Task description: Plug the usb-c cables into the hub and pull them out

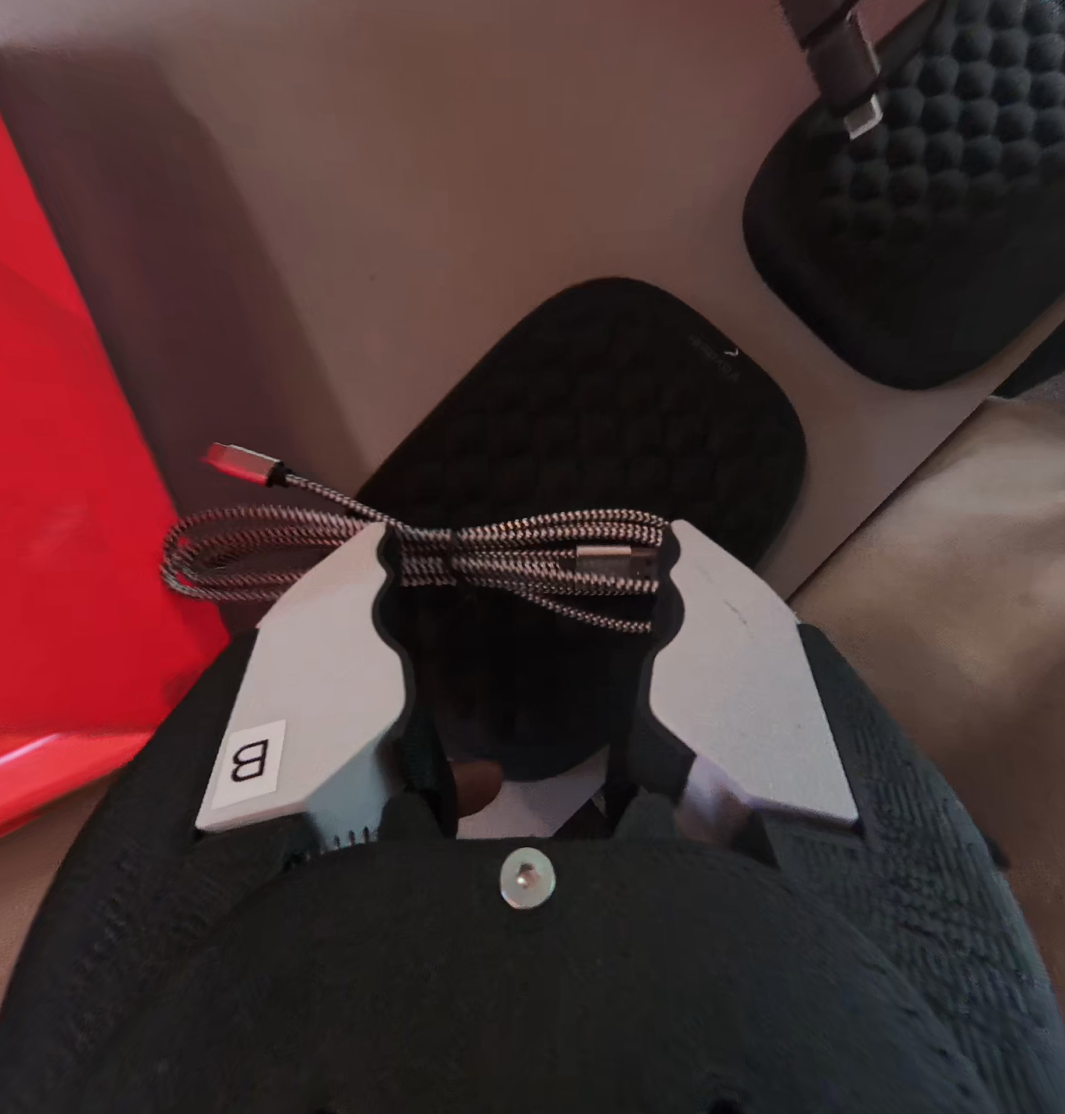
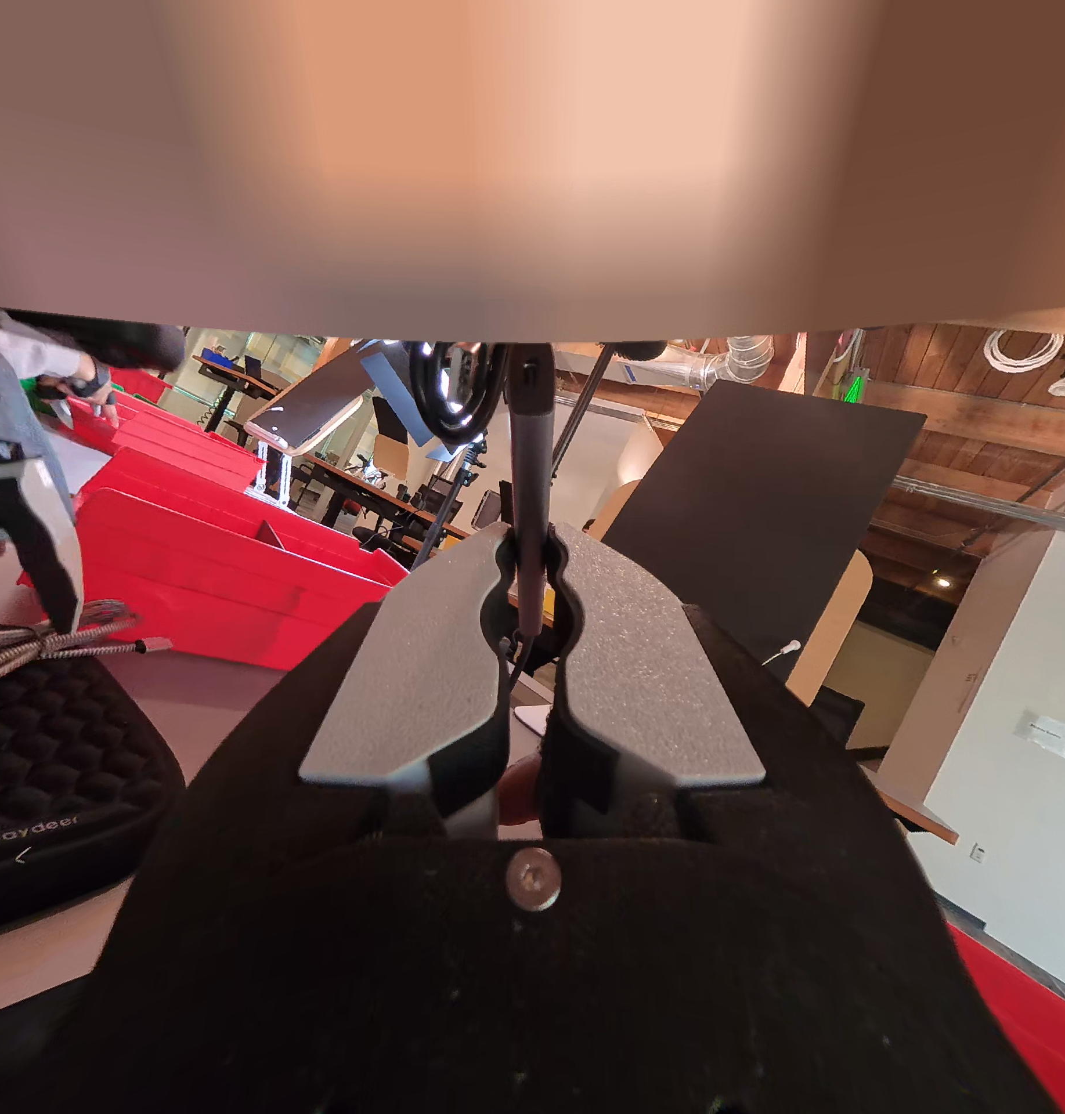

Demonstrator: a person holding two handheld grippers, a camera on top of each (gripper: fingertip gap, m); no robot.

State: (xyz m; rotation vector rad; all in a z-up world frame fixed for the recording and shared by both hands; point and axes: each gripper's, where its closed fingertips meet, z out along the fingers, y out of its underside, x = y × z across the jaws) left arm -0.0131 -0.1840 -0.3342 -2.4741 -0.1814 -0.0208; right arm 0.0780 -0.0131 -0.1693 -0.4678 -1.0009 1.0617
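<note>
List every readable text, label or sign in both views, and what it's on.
I don't quote writing, so this lists only where it stands.
White sticker on a left gripper finger: one large character, legible.
Black pad: white brand print, legible in the right wrist view, blurred in the left.
Wall sign: too small to read.

Each claw (image 1: 527, 579) has grey fingers (image 1: 325, 651), black body, silver screw (image 1: 527, 877).

Table (image 1: 457, 181), black pads (image 1: 916, 253), red bin (image 1: 47, 482)
</note>
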